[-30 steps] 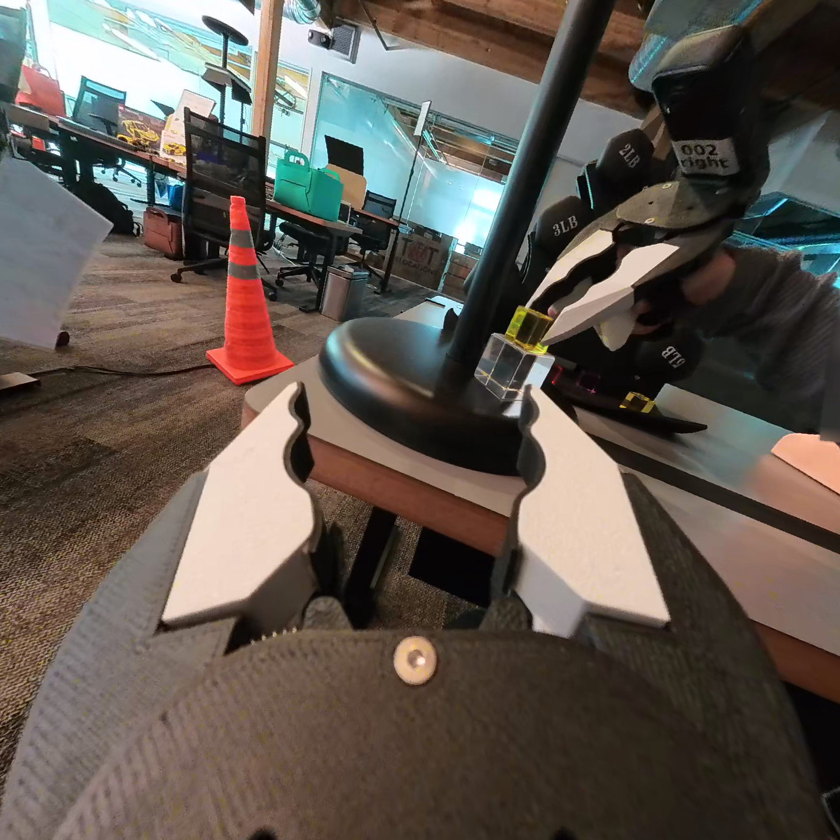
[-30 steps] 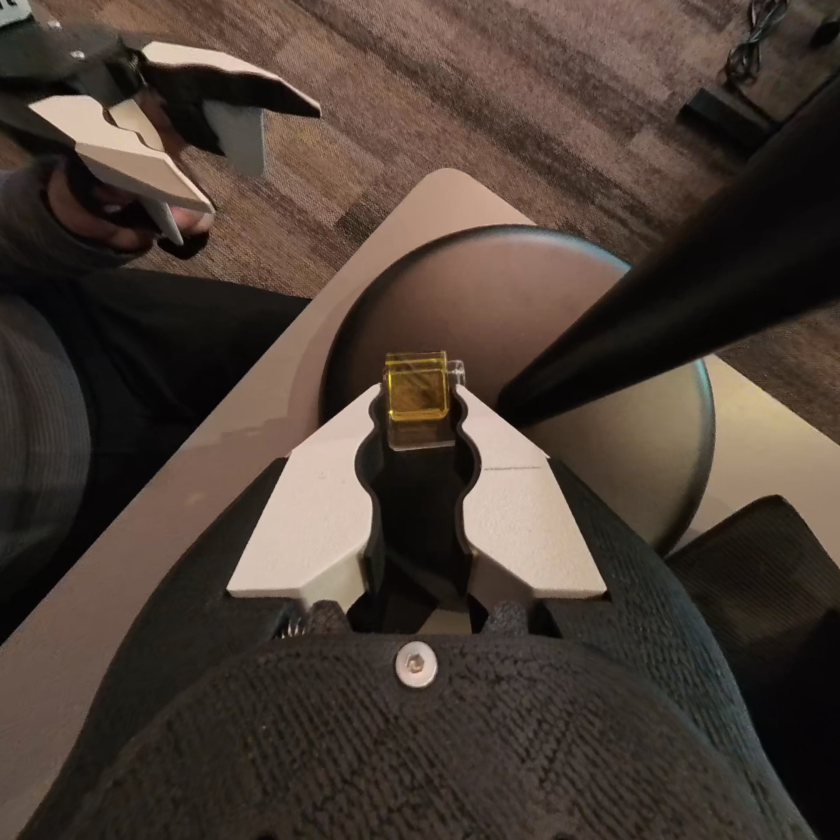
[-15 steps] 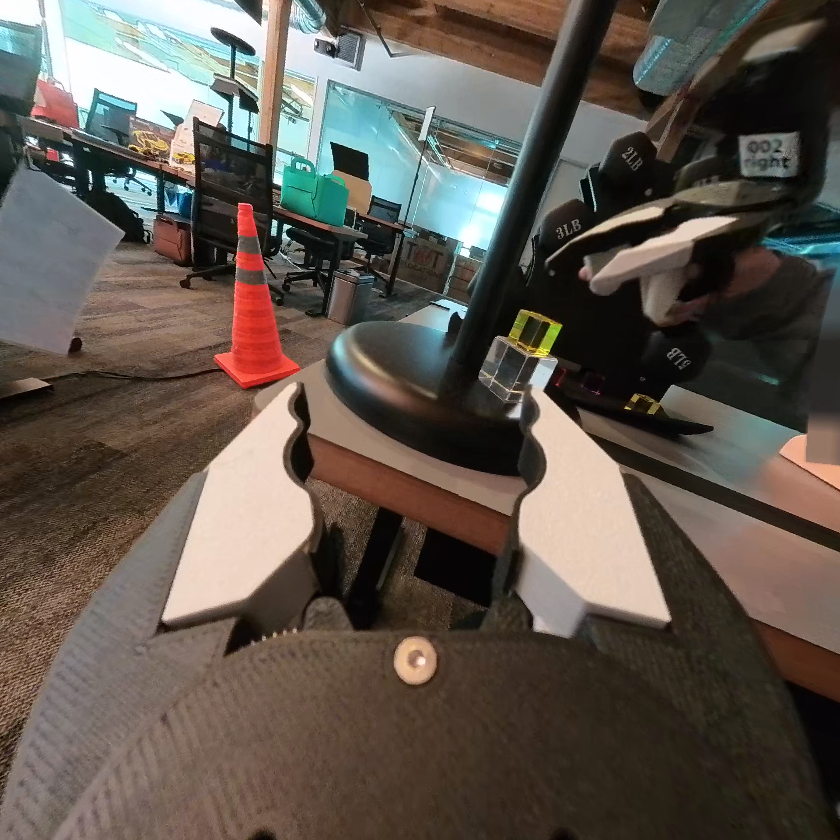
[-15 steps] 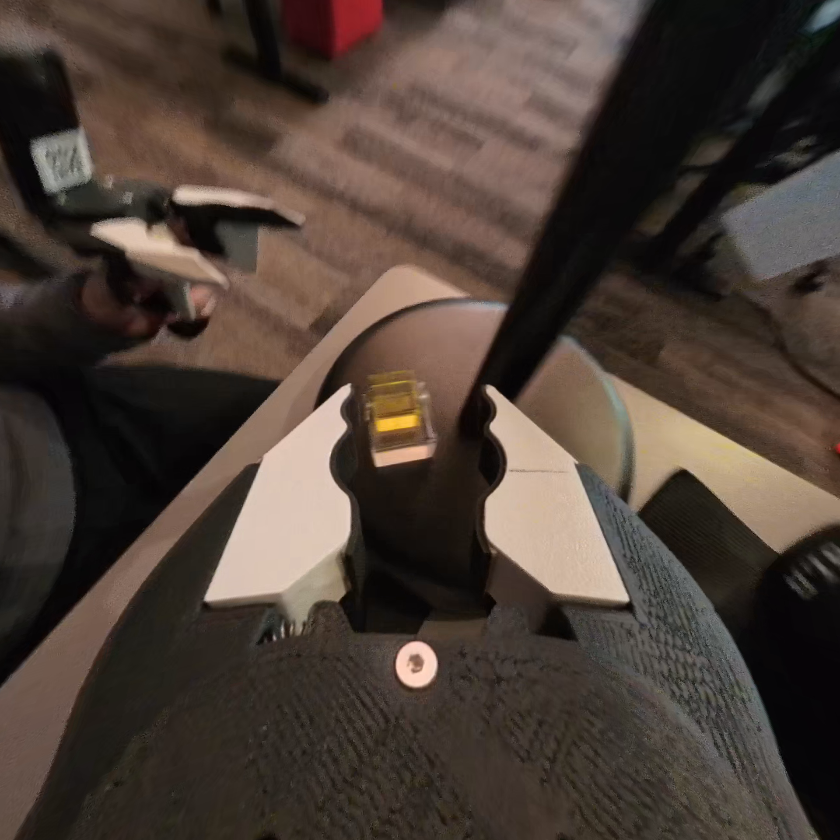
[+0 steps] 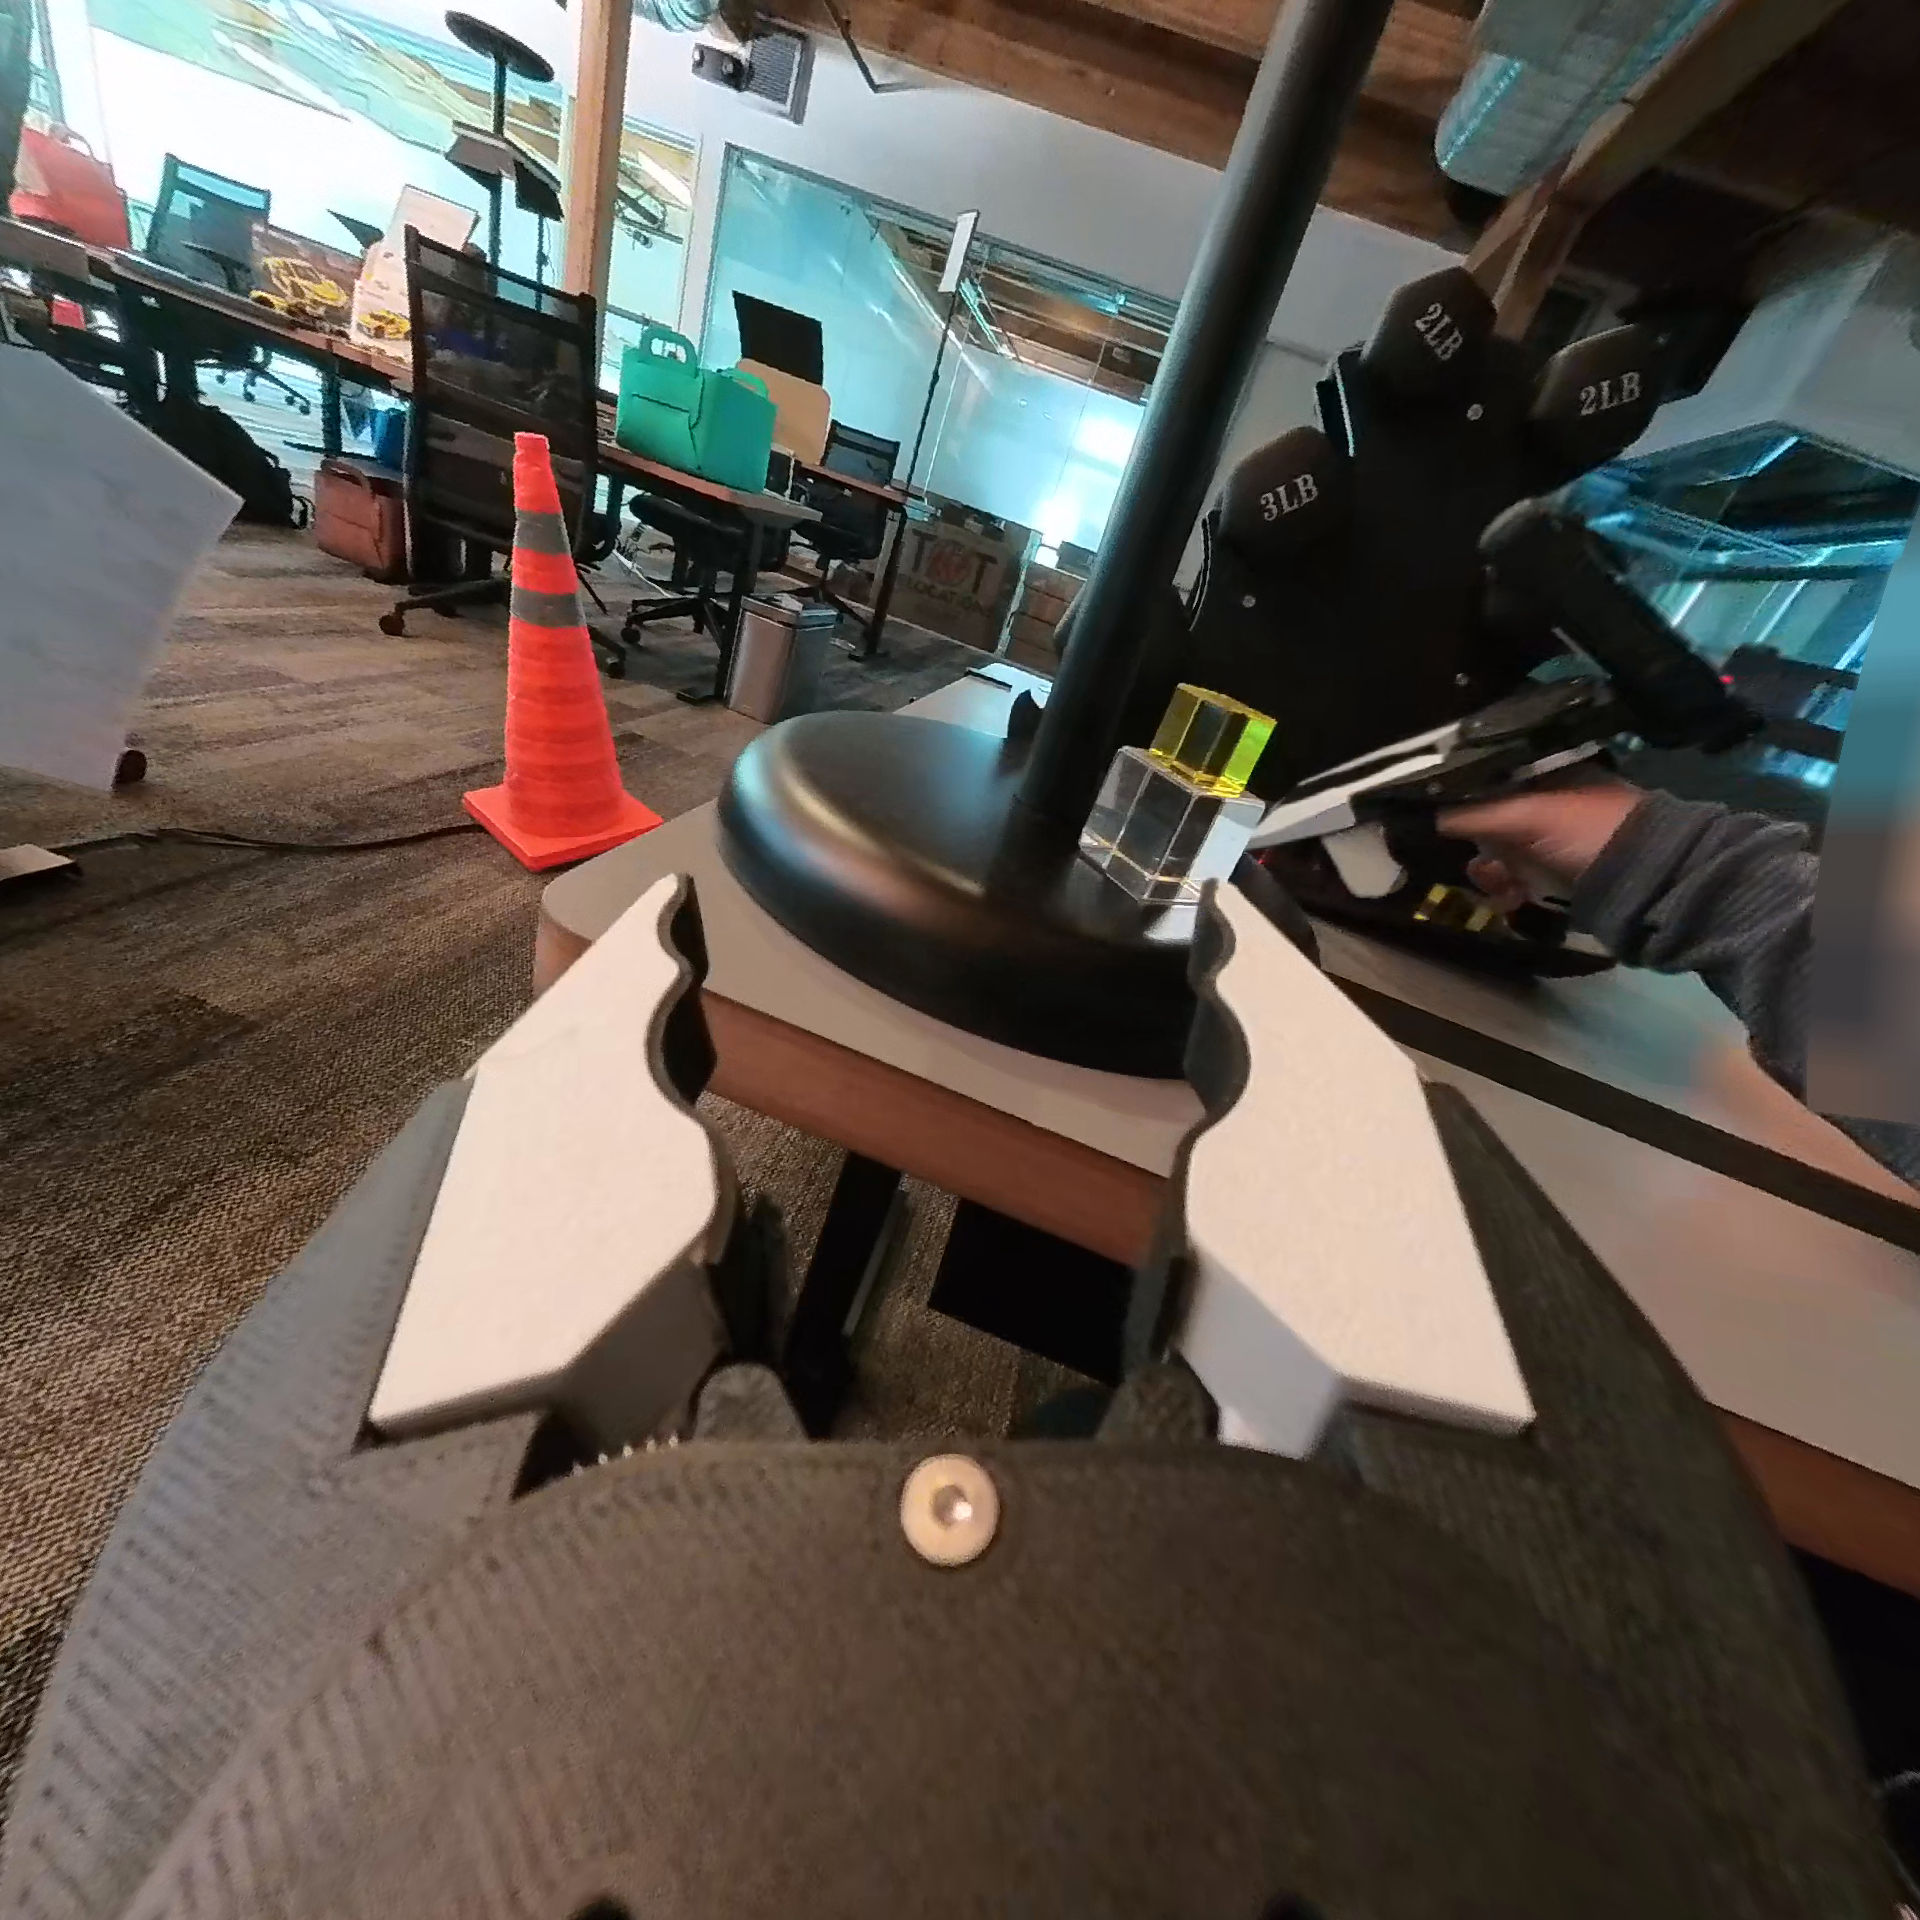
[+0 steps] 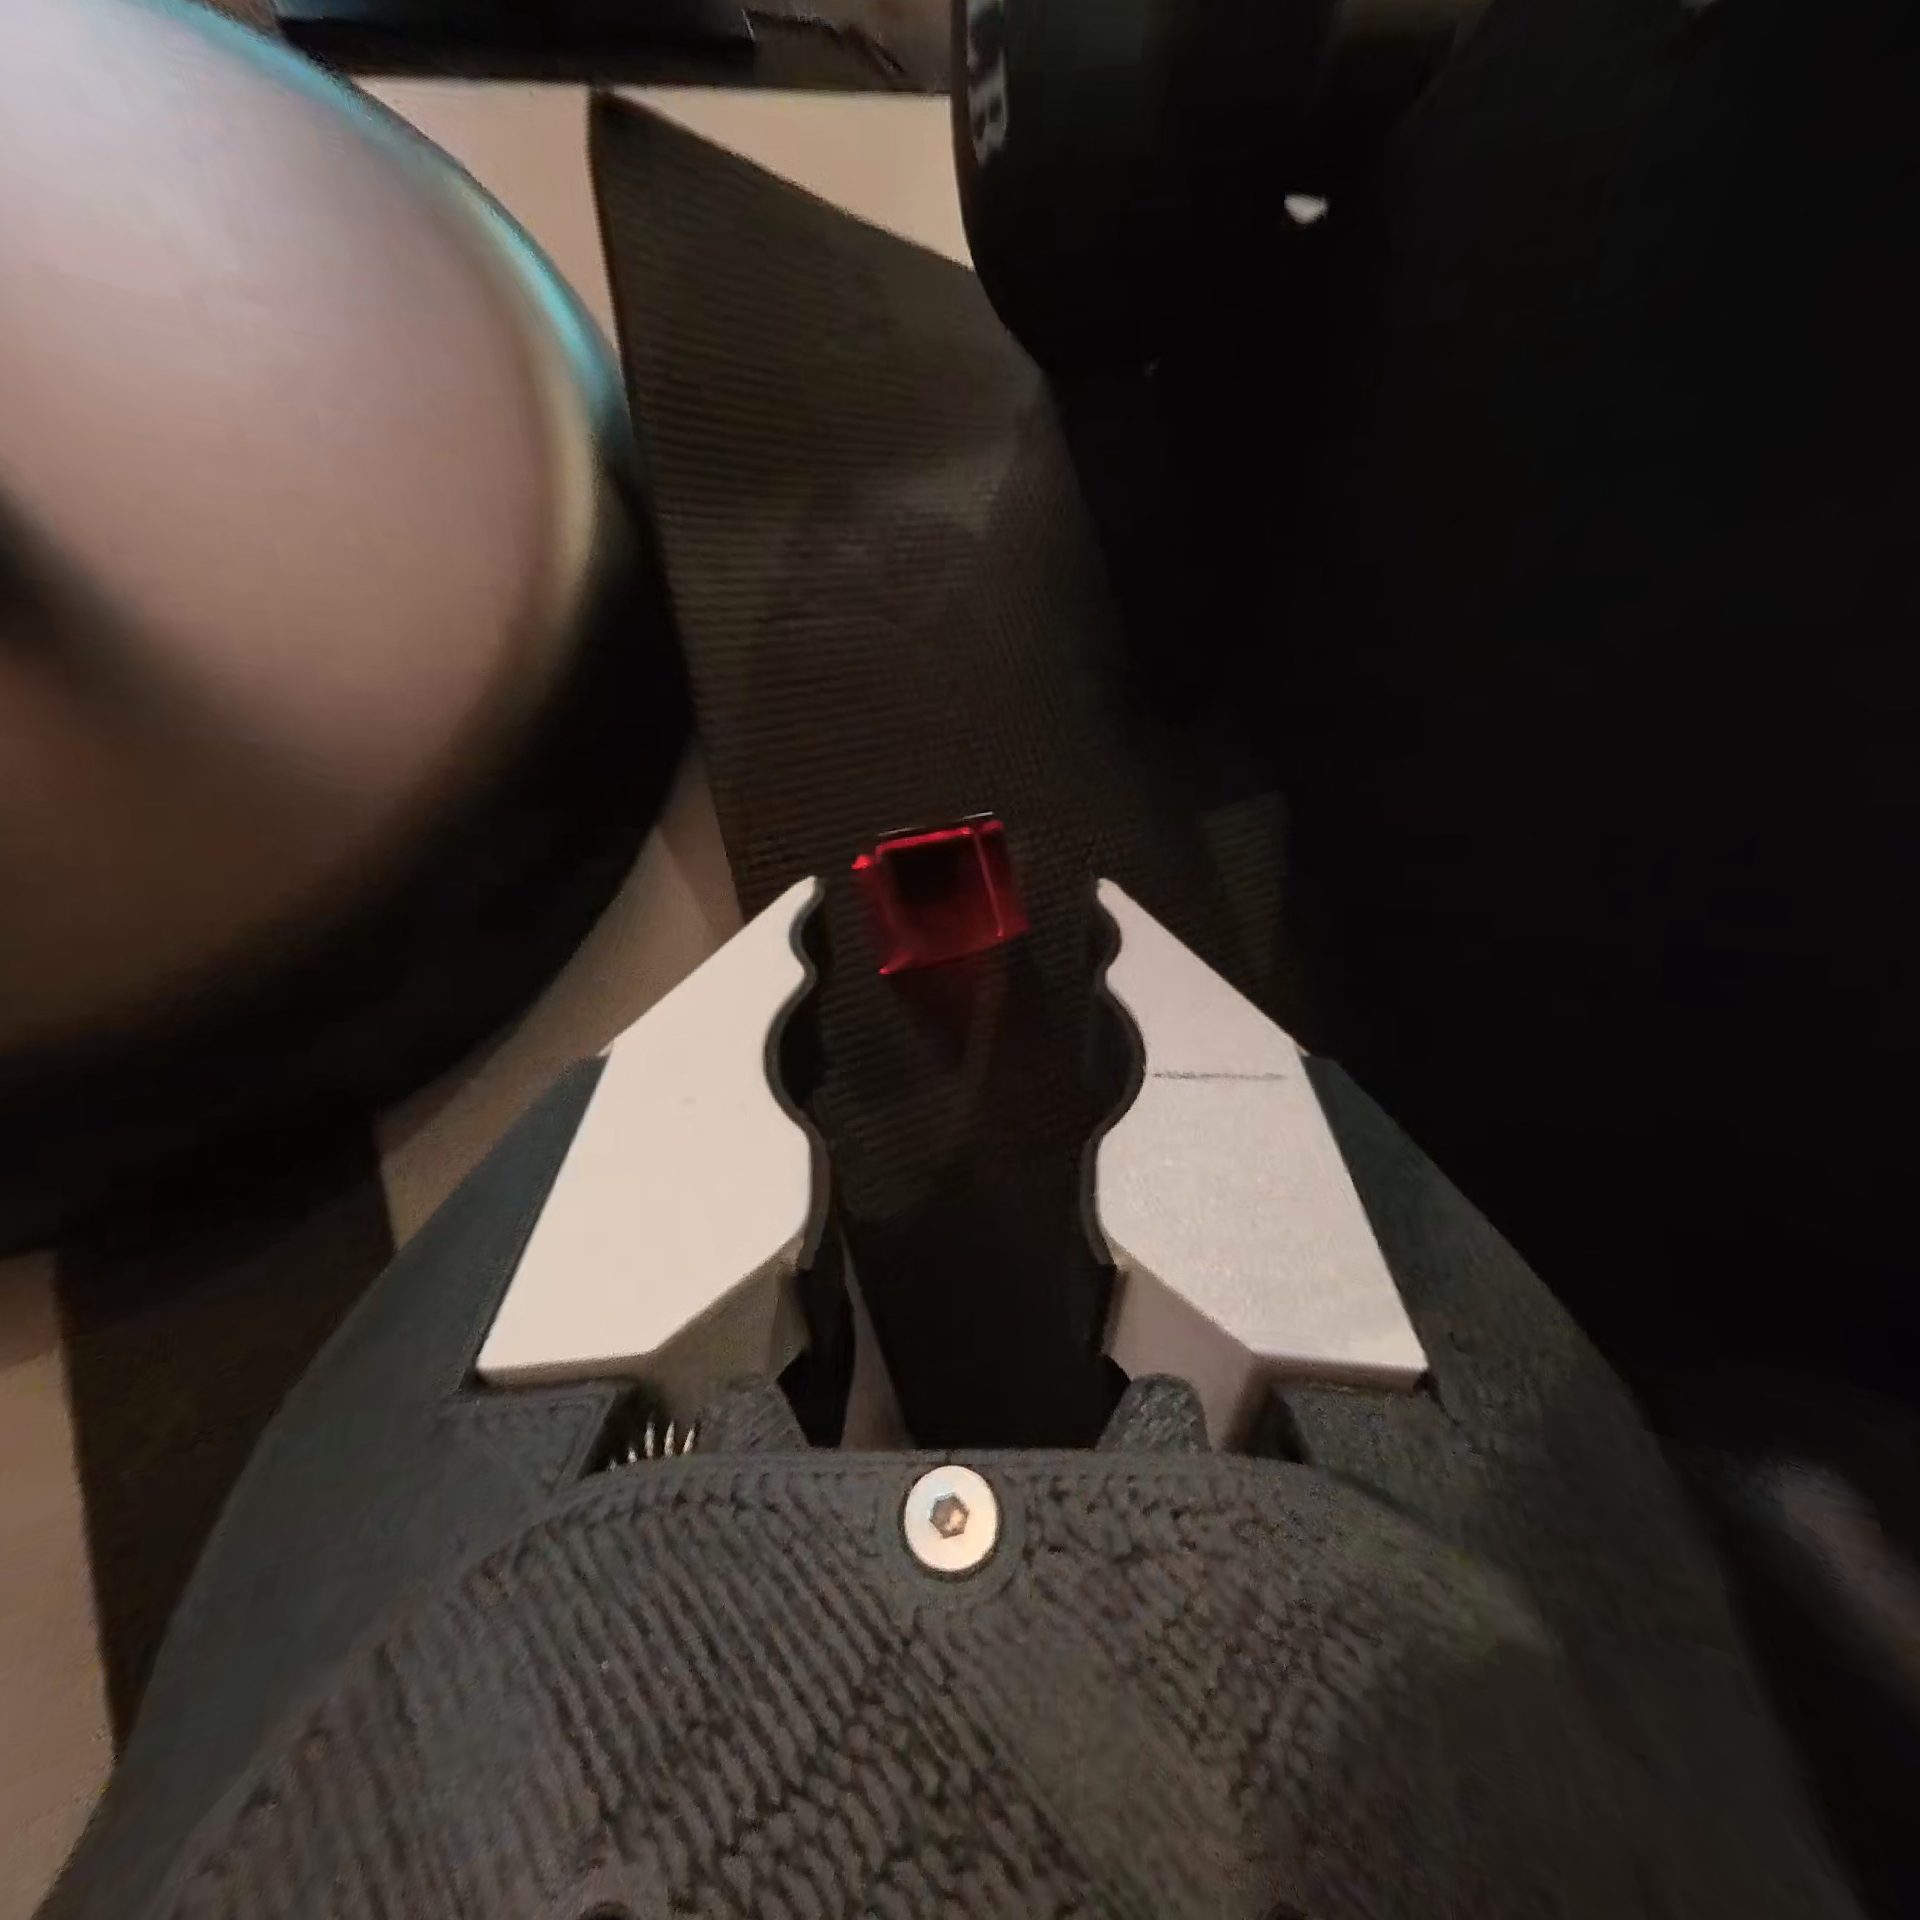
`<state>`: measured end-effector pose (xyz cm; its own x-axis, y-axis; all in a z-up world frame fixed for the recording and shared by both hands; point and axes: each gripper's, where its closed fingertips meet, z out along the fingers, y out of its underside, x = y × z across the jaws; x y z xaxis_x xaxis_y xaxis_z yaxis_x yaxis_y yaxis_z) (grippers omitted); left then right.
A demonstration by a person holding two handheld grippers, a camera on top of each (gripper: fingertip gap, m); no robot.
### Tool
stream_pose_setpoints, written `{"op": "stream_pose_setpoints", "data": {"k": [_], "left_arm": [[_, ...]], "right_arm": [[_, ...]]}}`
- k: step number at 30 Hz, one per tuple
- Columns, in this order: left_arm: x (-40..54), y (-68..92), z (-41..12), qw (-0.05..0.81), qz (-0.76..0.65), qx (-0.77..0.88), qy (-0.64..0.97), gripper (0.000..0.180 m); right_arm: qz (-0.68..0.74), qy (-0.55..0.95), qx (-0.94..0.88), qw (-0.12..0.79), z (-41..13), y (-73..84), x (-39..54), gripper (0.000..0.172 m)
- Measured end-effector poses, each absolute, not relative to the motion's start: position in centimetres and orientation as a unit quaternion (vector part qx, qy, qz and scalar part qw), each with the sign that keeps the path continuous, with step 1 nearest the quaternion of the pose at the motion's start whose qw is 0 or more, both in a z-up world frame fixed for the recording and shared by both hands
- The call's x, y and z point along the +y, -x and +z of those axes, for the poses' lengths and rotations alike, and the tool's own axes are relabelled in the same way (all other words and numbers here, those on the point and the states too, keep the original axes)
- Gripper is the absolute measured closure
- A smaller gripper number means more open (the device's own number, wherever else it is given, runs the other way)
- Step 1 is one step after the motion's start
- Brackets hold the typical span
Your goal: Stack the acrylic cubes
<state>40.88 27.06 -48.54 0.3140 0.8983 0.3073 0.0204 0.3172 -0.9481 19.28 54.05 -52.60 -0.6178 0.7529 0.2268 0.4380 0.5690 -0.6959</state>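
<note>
From my left wrist view, my left hand-held gripper (image 5: 940, 997) hangs off the corner of the tabletop (image 5: 1621, 1174) with its white fingers (image 5: 582, 1132) spread wide and nothing between them. Straight ahead, the round black lamp base (image 5: 914, 883) sits on the tabletop corner, its black pole (image 5: 1174, 416) rising out of frame. On the base, just beside the pole, a clear cube (image 5: 1174, 842) carries a smaller yellow cube (image 5: 1214, 736) stacked on top. To the right my right hand-held gripper (image 5: 1288, 810) lies low over a black mat (image 5: 1455, 935), its tips near the clear cube but apart from it; another small yellow cube (image 5: 1455, 906) rests on the mat below it. Black dumbbells (image 5: 1351, 488) stand behind. An orange cone (image 5: 551, 686) stands on the carpet (image 5: 260, 935).

From my right wrist view, my right hand-held gripper (image 6: 961, 914) is parted, and a small red cube (image 6: 935, 899) lies on the black mat (image 6: 831, 520) just at the fingertips, nearer the left one. I see mat on either side of it, so the pads seem not to press on it, though the picture is dim. The lamp base (image 6: 260, 520) fills the left as a blur.
</note>
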Motion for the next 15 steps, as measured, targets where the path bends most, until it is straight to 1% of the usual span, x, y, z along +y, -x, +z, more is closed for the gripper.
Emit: {"op": "stream_pose_setpoints", "data": {"k": [3,6,9,10,12,13,15], "left_arm": [[26.8,-40.9,-48.4,0.654,0.339,-0.482,0.474,0.088],[26.6,-40.9,-48.4,0.654,0.339,-0.483,0.473,0.088],[26.8,-40.9,-48.5,0.653,0.338,-0.483,0.474,0.088],[26.8,-40.8,-48.5,0.653,0.338,-0.484,0.475,0.088],[27.0,-40.7,-48.6,0.653,0.335,-0.483,0.477,0.088],[27.1,-40.7,-48.6,0.653,0.334,-0.483,0.479,0.088],[27.3,-40.7,-48.6,0.652,0.334,-0.482,0.481,0.088]], "right_arm": [[0.288,0.354,-0.858,0.236,-54.1,-19.1,54.0,0.139],[0.29,0.352,-0.861,0.225,-53.6,-19.2,53.5,0.144],[0.363,0.314,-0.851,0.213,-49.9,-20.4,50.5,0.147],[0.406,0.28,-0.848,0.191,-48.2,-21.6,48.6,0.147],[0.483,0.187,-0.847,0.119,-44.8,-25.4,44.4,0.147],[0.504,0.136,-0.849,0.082,-43.5,-27.5,42.7,0.146],[0.507,0.059,-0.859,0.039,-42.0,-30.6,40.4,0.146]]}}
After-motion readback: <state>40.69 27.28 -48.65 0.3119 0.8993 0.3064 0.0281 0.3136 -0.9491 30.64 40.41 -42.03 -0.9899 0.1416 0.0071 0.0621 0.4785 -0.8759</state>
